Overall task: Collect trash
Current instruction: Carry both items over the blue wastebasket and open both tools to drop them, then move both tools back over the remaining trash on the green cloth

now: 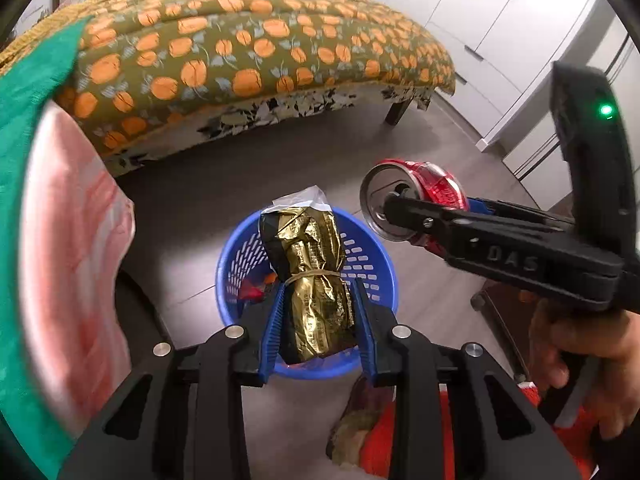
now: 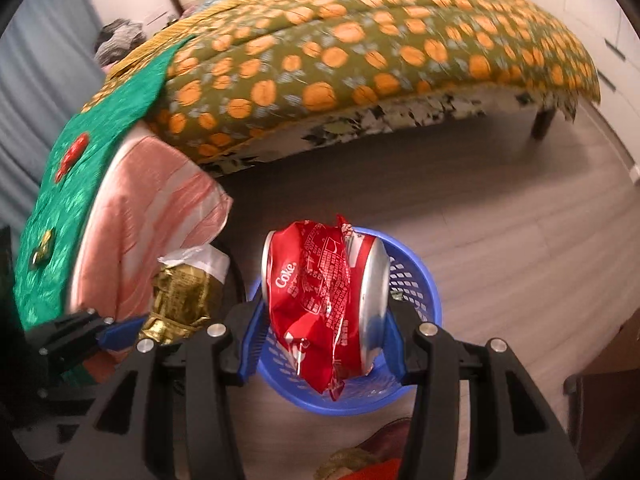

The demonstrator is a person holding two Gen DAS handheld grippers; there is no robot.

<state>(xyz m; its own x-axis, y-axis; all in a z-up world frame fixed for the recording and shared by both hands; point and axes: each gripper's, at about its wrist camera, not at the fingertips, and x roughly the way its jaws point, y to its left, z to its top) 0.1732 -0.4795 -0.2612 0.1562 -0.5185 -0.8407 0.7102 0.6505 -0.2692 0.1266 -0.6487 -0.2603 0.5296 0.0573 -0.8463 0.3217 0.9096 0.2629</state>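
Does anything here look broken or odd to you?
Yes: the red Coke can in the right tongs is crushed, its side buckled. It hangs over the blue basket. The gold packet is merely crumpled.

black angular left gripper (image 1: 318,320) frame, ribbed blue pads, silver round screws. the right gripper (image 1: 394,200) shows raised "das" lettering, a green light glowing on its black housing, a bare-skinned hand (image 1: 588,364) gripping it.

Both my cameras look down, close above the blue basket (image 1: 360,258) (image 2: 416,280). Both views share the basket and the bed (image 1: 256,40) (image 2: 360,52) behind it.
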